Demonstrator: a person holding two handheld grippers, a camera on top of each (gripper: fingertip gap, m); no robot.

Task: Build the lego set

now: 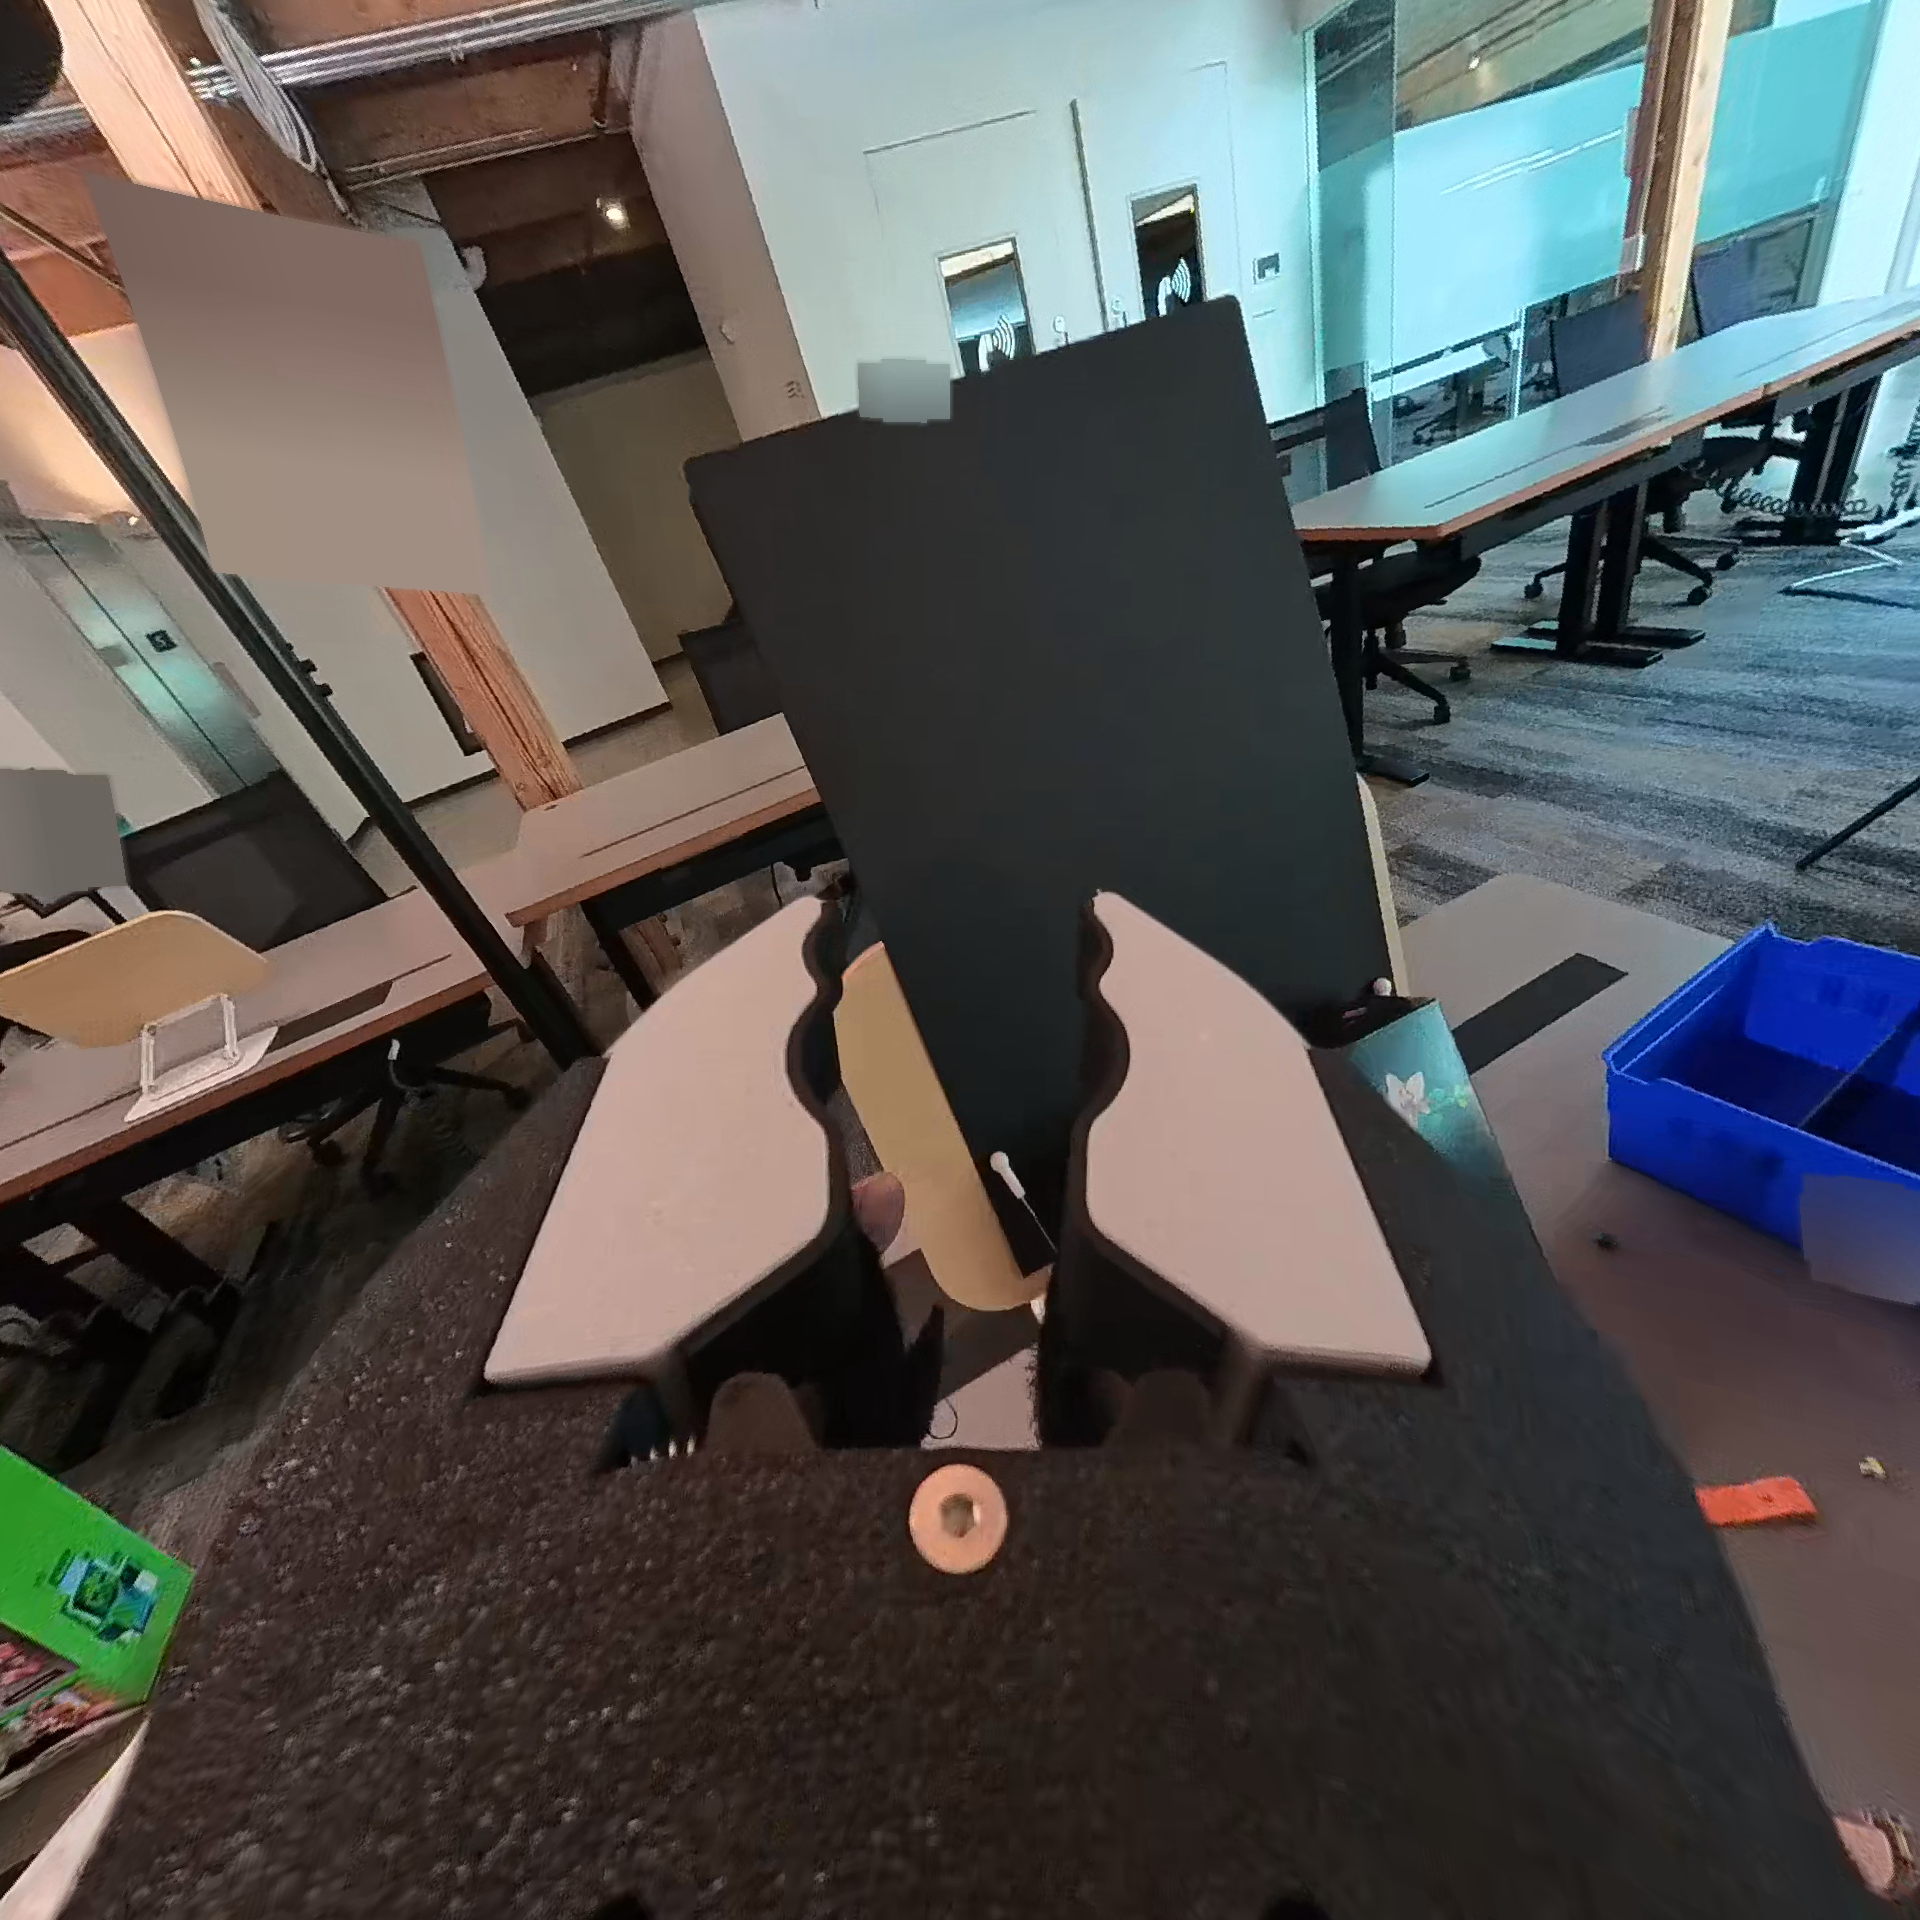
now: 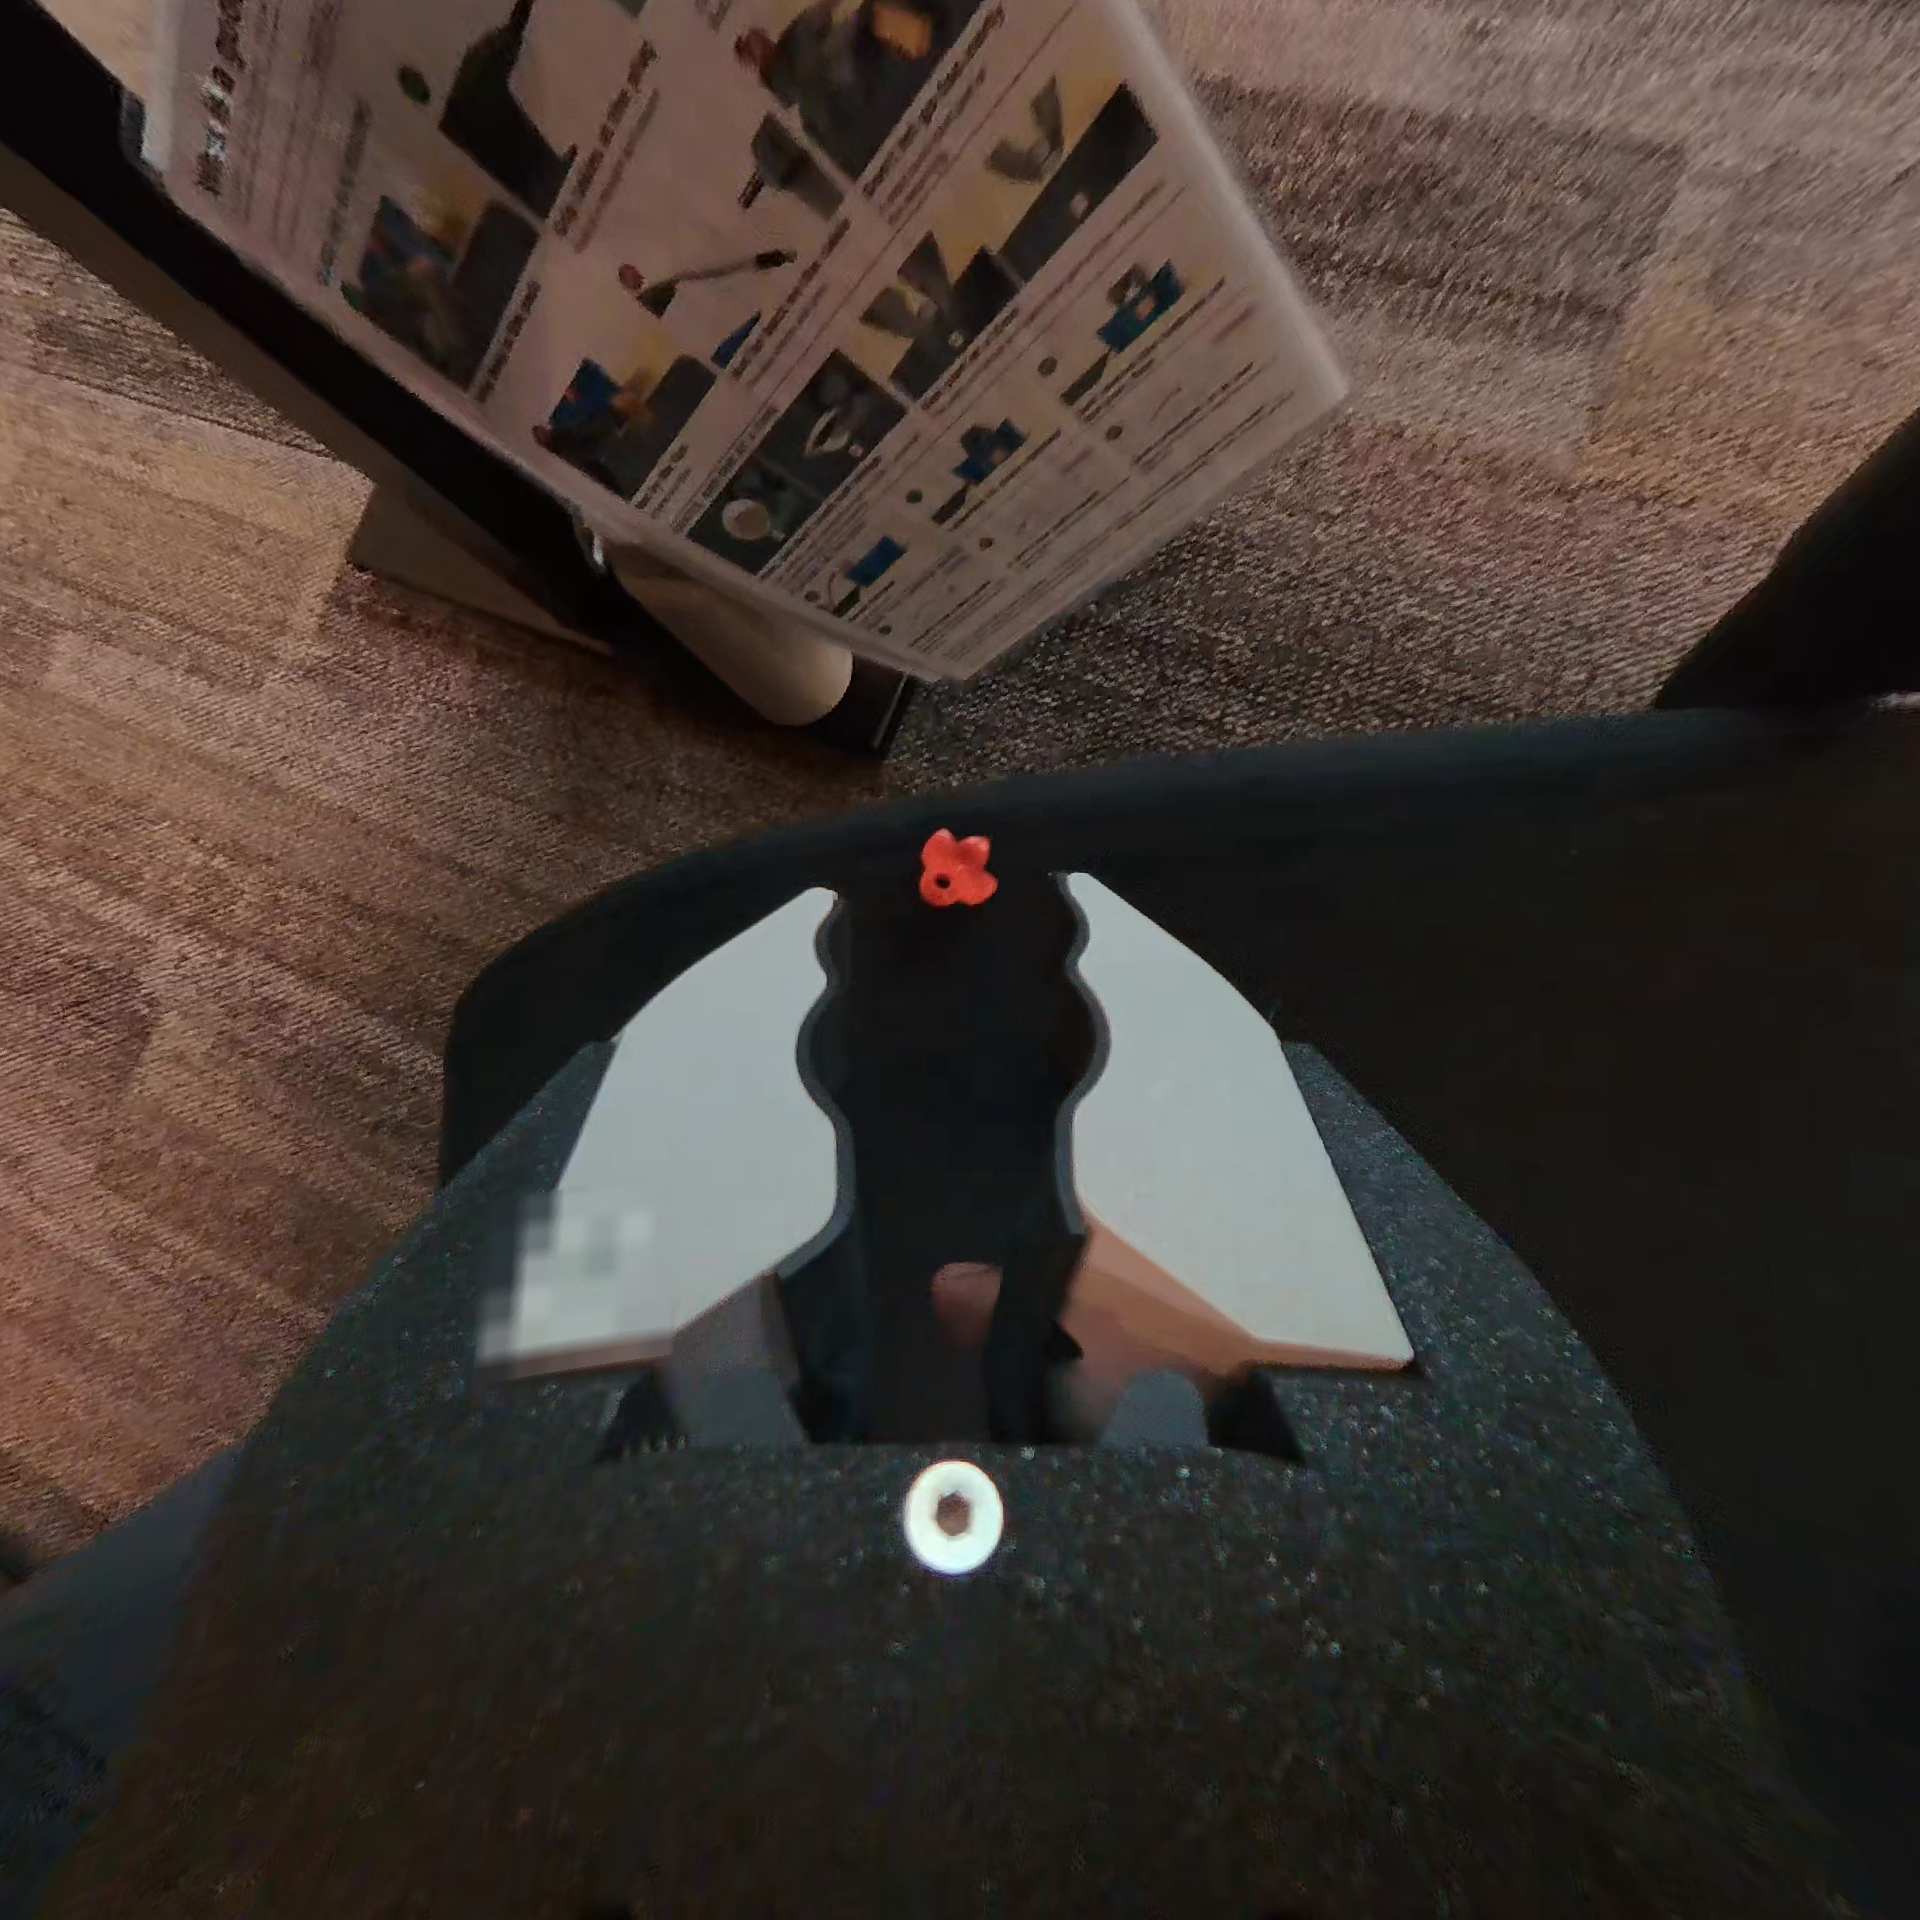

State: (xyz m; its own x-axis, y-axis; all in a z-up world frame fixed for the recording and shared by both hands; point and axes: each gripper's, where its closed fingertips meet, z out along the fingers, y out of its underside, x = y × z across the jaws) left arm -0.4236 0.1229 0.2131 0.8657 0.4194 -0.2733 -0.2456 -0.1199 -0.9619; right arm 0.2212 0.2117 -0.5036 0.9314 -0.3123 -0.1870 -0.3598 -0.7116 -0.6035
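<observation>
We saw printing on the picture sheet [image 2: 748, 312] and green box [image 1: 78, 1621], but it was too blurry to read.

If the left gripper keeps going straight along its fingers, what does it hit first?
Most likely the upright black panel: it stands squarely between the left gripper's open fingers and fills the line ahead. A beige curved piece at its foot looks nearer but sits lower; depth is hard to judge.
</observation>
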